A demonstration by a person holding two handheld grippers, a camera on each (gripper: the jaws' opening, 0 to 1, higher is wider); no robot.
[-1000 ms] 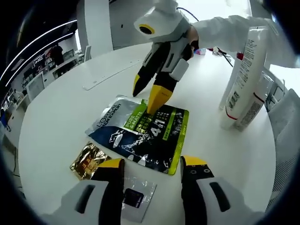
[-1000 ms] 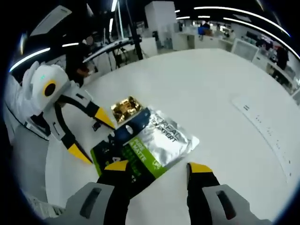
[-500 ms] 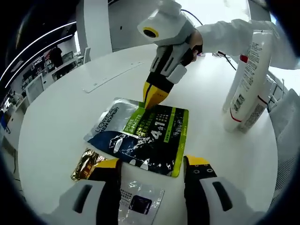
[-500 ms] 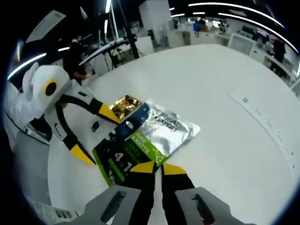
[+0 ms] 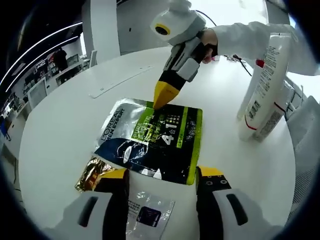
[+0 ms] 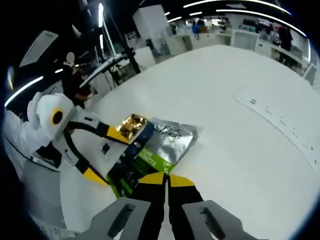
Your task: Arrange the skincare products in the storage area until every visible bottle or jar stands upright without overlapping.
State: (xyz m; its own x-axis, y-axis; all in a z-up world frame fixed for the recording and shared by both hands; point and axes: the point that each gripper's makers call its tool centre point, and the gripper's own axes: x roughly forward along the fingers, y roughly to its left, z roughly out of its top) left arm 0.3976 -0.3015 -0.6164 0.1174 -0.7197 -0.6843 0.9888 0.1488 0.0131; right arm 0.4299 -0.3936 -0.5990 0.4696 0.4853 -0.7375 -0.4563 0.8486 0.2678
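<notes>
A flat pouch [image 5: 150, 142], silver, black and green, lies on the round white table [image 5: 55, 130]. My right gripper [image 5: 161, 100] reaches in from the far side and is shut on the pouch's far green edge, which is raised a little. In the right gripper view its jaws [image 6: 165, 178] pinch that same edge of the pouch [image 6: 167, 142]. My left gripper [image 5: 163, 175] stands open at the pouch's near edge, with nothing gripped. A gold sachet [image 5: 92, 172] and a small clear sachet [image 5: 147, 215] lie by its jaws. Two white tubes [image 5: 262, 85] stand upright at the right.
The left gripper [image 6: 106, 155] sits beside the gold sachet [image 6: 129, 125] in the right gripper view. A long white strip [image 5: 117, 82] lies flat farther out on the table, as does the strip [image 6: 280, 120]. A person's white sleeve [image 5: 240, 35] reaches in behind the right gripper.
My right gripper, open astride the pouch's edge a second ago, shut on that edge and has since lifted it slightly. The left gripper stayed open by the near edge.
</notes>
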